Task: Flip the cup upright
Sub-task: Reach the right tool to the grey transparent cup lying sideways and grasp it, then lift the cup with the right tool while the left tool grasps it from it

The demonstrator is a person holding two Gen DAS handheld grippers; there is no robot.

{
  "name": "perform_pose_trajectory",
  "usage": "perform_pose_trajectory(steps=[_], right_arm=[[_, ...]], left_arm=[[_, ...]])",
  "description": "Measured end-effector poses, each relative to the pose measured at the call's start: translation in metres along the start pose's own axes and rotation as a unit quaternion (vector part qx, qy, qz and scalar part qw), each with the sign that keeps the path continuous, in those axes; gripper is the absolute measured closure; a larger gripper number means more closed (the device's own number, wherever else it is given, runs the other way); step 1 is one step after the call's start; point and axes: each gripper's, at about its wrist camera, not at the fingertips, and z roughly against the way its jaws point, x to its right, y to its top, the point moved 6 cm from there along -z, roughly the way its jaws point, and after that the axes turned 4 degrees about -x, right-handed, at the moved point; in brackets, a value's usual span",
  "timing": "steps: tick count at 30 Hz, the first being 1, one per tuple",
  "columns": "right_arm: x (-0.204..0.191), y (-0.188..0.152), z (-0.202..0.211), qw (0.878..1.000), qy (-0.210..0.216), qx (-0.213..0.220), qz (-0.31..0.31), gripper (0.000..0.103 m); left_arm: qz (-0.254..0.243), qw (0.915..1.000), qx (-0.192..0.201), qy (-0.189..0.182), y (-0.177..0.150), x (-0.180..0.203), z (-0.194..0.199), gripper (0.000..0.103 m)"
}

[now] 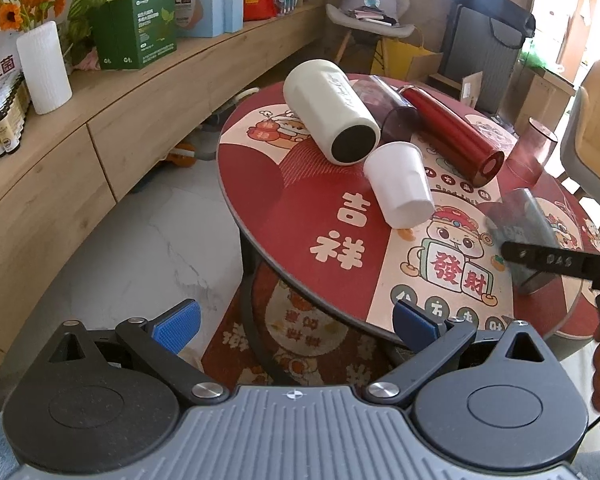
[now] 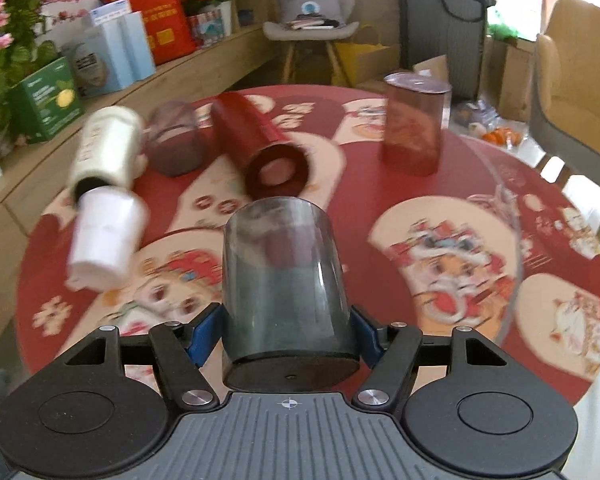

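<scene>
My right gripper [image 2: 286,338] is shut on a smoky grey see-through cup [image 2: 284,276], held near its thick base, its mouth pointing away over the round red table [image 2: 452,168]. The same cup [image 1: 520,236] shows blurred at the right of the left wrist view, with the right gripper's finger across it. My left gripper [image 1: 300,324] is open and empty, off the table's near edge. A white paper cup [image 1: 398,184] lies on its side mid-table.
On the table a cream tumbler [image 1: 332,108], a red bottle [image 1: 452,132] and a dark tinted cup [image 1: 384,104] lie on their sides. A reddish tinted cup [image 2: 414,124] stands at the far right. A wooden sideboard [image 1: 100,128] runs along the left; a chair [image 1: 596,128] stands at right.
</scene>
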Motion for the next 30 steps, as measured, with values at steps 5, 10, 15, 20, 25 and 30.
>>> perform_pose_trajectory(steps=[5,10,15,20,25,30], right_arm=[[-0.034,-0.006,0.002,1.0,0.023,-0.002,-0.006,0.039],[-0.052,-0.01,0.003,1.0,0.026,-0.005,-0.014,0.039],[-0.053,-0.015,0.006,0.998,0.034,-0.017,-0.04,0.038],[-0.05,-0.017,0.009,0.998,0.05,-0.015,-0.04,0.029],[-0.045,-0.015,0.023,0.998,0.055,0.001,-0.04,0.022],[-0.038,-0.017,0.049,0.998,0.05,0.032,-0.015,0.022]], left_arm=[[0.009,1.0,0.0,0.004,-0.001,-0.008,0.004,0.0],[0.024,0.9997,-0.001,0.004,0.0,-0.016,0.005,0.0],[0.023,0.9997,0.0,0.004,0.0,-0.014,0.005,0.0],[0.02,0.9998,0.002,0.003,-0.001,-0.013,0.007,0.0],[0.018,0.9998,0.0,0.008,0.001,-0.01,0.008,0.0],[0.002,1.0,0.002,-0.001,0.007,0.005,0.009,0.0]])
